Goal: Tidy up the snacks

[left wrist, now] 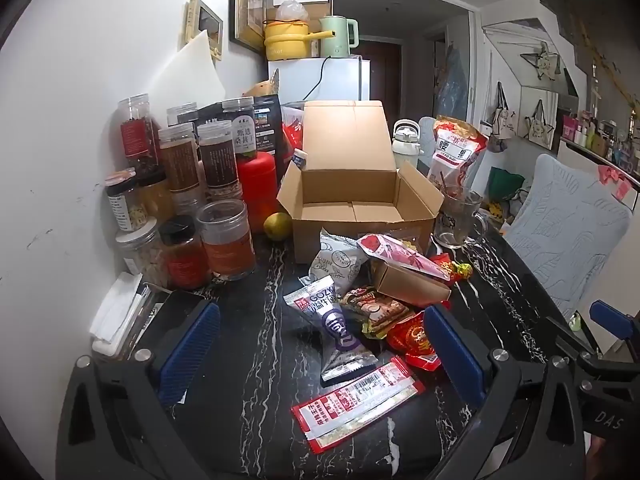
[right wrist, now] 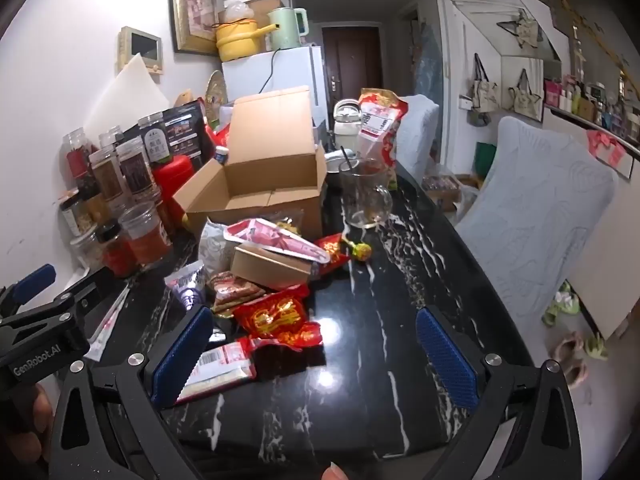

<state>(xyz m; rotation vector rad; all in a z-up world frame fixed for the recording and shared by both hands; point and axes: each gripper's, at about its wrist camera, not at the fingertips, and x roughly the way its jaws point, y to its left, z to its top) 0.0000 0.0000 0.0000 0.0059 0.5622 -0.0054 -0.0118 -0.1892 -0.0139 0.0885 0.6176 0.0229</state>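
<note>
**Claws wide, snacks still loose**

My left claw (left wrist: pixel 316 354) and right claw (right wrist: pixel 316 352) gape, released, holding nothing. Snacks (left wrist: pixel 360 312) litter the surface (right wrist: pixel 380 300) mid-frame; the box (left wrist: pixel 352 192) waits above. I'd pinch one packet squarely, then lift clear.

The table (right wrist: pixel 360 360) is black stone-look with white veins, polished enough to mirror the ceiling light. On it the open box (left wrist: pixel 352 184) is matt brown corrugated cardboard. In front of the box, the snack packets (left wrist: pixel 340 332) are glossy, crinkled foil or plastic film. Left of the box, clear smooth plastic jars (left wrist: pixel 226 240) stand; to its right, a transparent glass mug (left wrist: pixel 460 220). The chair cover (right wrist: pixel 540 208) beyond the mug looks like soft quilted cloth, though distortion blurs it. The gripper pads (right wrist: pixel 180 360) are blue, ribbed, probably rubber.
</note>
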